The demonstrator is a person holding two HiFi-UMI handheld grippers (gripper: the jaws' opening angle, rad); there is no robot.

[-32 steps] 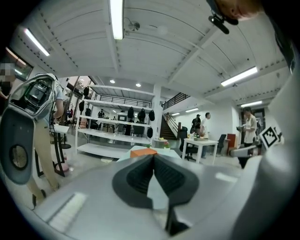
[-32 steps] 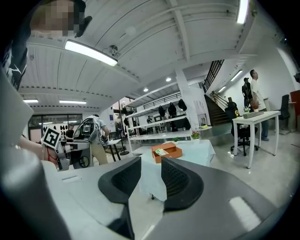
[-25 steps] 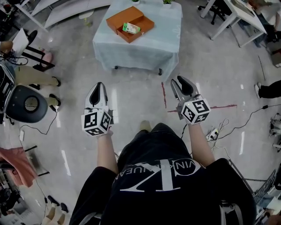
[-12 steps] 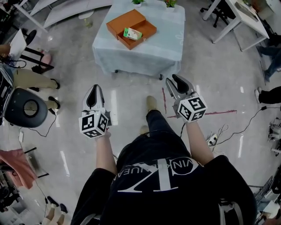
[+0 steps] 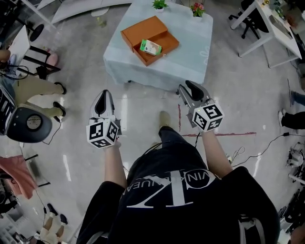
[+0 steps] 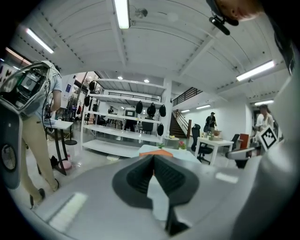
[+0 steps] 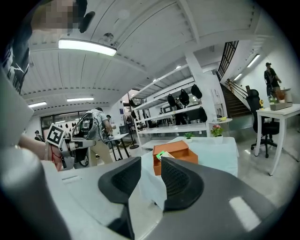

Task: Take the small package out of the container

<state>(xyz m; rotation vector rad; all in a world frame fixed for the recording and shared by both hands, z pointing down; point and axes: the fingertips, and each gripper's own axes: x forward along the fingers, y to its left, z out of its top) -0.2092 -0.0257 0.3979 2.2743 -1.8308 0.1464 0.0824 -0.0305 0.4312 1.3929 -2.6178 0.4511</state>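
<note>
An orange container (image 5: pixel 143 31) lies open on a table with a pale blue cloth (image 5: pixel 190 52), far ahead of both grippers. The small green and white package (image 5: pixel 151 46) rests in its tray half. In the right gripper view the container (image 7: pixel 180 152) and package (image 7: pixel 163 154) show just beyond the jaws. My left gripper (image 5: pixel 104 97) is held over the floor, jaws shut and empty; its view shows the tips (image 6: pixel 153 157) meeting. My right gripper (image 5: pixel 187 88) is also over the floor, jaws a little apart (image 7: pixel 151 164), with nothing between them.
Two small potted plants (image 5: pixel 159 5) (image 5: pixel 197 9) stand at the table's far edge. A round black chair (image 5: pixel 26 124) and a seated person's legs (image 5: pixel 35 86) are at the left. A white desk (image 5: pixel 271 28) stands at the right. Red tape (image 5: pixel 228 134) and cables cross the floor.
The table and orange container have come nearer and sit lower in the head view. Both grippers keep their jaws and spacing as before.
</note>
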